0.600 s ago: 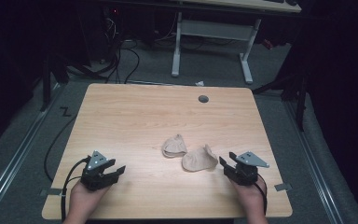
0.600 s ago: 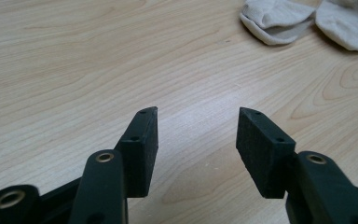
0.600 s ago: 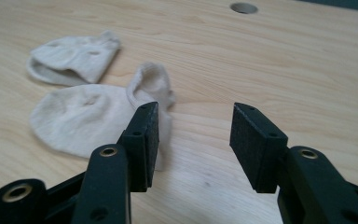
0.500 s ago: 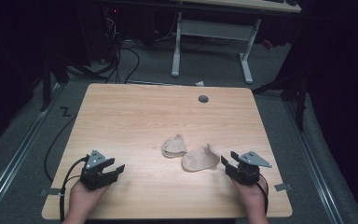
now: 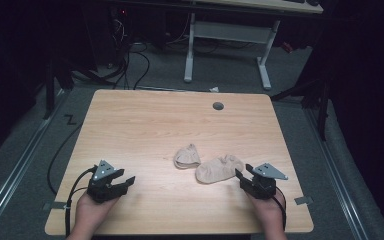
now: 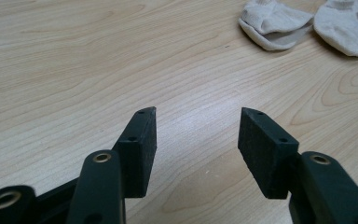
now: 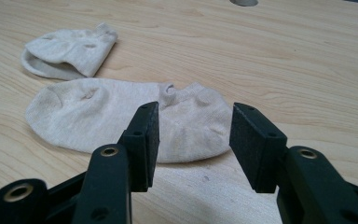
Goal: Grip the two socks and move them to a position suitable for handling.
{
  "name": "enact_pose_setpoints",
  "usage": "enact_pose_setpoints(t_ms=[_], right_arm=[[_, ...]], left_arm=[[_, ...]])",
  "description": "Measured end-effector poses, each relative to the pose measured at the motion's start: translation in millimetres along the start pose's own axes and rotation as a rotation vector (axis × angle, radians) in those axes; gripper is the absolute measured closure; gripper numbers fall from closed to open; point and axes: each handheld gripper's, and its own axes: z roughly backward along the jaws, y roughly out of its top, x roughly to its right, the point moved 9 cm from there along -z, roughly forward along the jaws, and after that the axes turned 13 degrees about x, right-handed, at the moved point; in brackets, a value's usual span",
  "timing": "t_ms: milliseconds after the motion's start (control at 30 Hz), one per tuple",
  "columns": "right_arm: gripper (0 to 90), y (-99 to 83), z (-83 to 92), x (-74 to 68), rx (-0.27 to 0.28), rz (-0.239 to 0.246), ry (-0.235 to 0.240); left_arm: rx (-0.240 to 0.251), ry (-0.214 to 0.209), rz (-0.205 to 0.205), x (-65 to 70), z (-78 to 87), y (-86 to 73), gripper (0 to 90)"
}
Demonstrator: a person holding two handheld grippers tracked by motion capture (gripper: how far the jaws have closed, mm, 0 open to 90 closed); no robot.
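Picking up the flat beige ankle sock (image 5: 220,169) near the worktop's (image 5: 145,120) front edge calls for care: the right gripper (image 5: 242,178), jaws apart and empty, should pinch its near cuff. The left gripper (image 5: 126,182), also apart, waits well away from the crumpled second beige sock (image 5: 187,156).

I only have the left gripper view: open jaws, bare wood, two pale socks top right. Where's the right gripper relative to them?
Observer: The right gripper sits just beside the flat sock, jaws open, nothing between them.
Operator: Does the other sock touch that one?
Observer: From the high view, the bunched sock lies next to it, edges about meeting; contact is unclear.
Operator: Anything else on the table?
Observer: A round grey grommet near the table's far edge.
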Motion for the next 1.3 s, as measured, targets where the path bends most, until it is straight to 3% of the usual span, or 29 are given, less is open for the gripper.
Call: enact_pose_setpoints(t_ms=[333,433,567,767,833,1067,1300], right_arm=[[52.3,-0.7,-1.8,-1.5,-0.009,0.003,0.015],[54.5,1.3,-3.7,-2.7,-0.01,0.028,0.017],[59.4,4.2,-10.7,-6.1,-0.016,0.045,0.036],[77.7,4.9,-28.8,-8.9,-0.061,0.044,0.049],[83.8,6.0,-37.1,-8.9,-0.074,0.075,0.047],[87.7,2.5,-52.8,-9.8,-0.106,0.056,0.071],[87.6,-8.5,-63.3,-9.6,-0.164,0.05,0.081]], left_arm=[[-0.002,0.001,-0.009,1.0,-0.4,-0.4,47.2],[0.004,0.006,-0.008,0.5,0.7,-0.1,47.2],[0.008,0.015,-0.007,-1.7,5.4,-1.6,47.1],[0.017,0.04,-0.025,-5.4,14.9,-4.4,47.0],[0.023,0.055,-0.026,-6.7,19.3,-5.4,47.1],[0.037,0.077,-0.014,-7.8,27.5,-5.4,45.6],[0.041,0.082,-0.029,-6.9,32.5,-7.2,48.0]])
